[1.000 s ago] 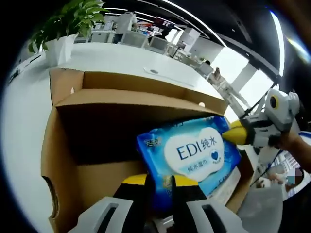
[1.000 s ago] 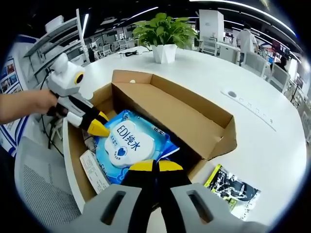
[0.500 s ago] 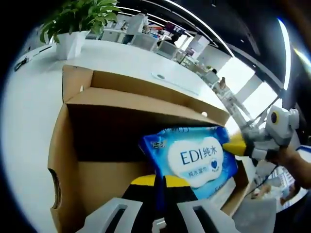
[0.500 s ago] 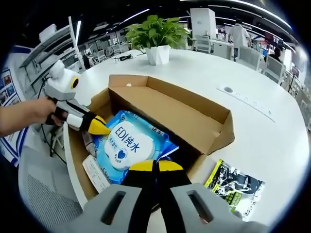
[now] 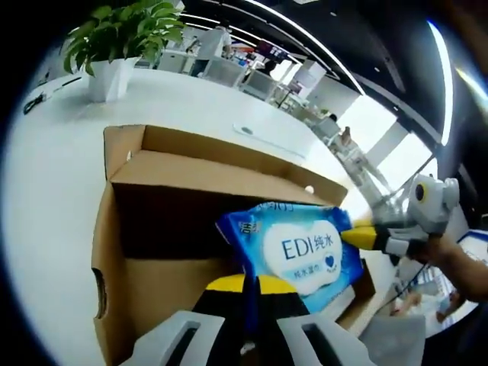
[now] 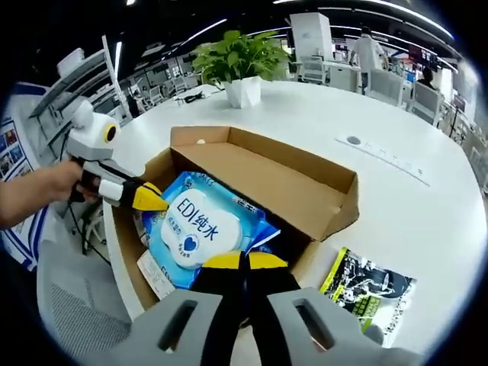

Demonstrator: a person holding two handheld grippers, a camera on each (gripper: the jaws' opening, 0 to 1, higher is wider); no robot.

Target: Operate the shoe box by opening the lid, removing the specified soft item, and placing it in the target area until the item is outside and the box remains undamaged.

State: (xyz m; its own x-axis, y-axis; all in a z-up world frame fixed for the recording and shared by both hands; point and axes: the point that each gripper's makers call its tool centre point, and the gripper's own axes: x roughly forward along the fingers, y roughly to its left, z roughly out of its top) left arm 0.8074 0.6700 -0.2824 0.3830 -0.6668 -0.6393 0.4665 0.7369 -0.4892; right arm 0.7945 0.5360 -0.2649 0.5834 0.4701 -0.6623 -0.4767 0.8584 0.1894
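Observation:
The open cardboard shoe box (image 5: 156,278) (image 6: 309,179) lies on a white round table, its lid flap folded back. A blue wet-wipes pack (image 5: 301,252) (image 6: 200,227) with a white label is tilted up above the box's inside. My left gripper (image 5: 250,288) is shut on the pack's near edge, and its yellow tips (image 6: 152,202) pinch the pack's left side in the right gripper view. My right gripper (image 6: 242,263) is shut on the opposite edge and enters the left gripper view from the right (image 5: 357,235).
A potted plant (image 5: 114,46) (image 6: 240,65) stands at the far side of the table (image 6: 427,221). A black-and-green printed packet (image 6: 370,293) lies on the table right of the box. A paper leaflet (image 6: 156,274) sits inside the box under the pack.
Both views have shifted slightly. The pack stays pinched between both grippers and sits a little higher over the box than before.

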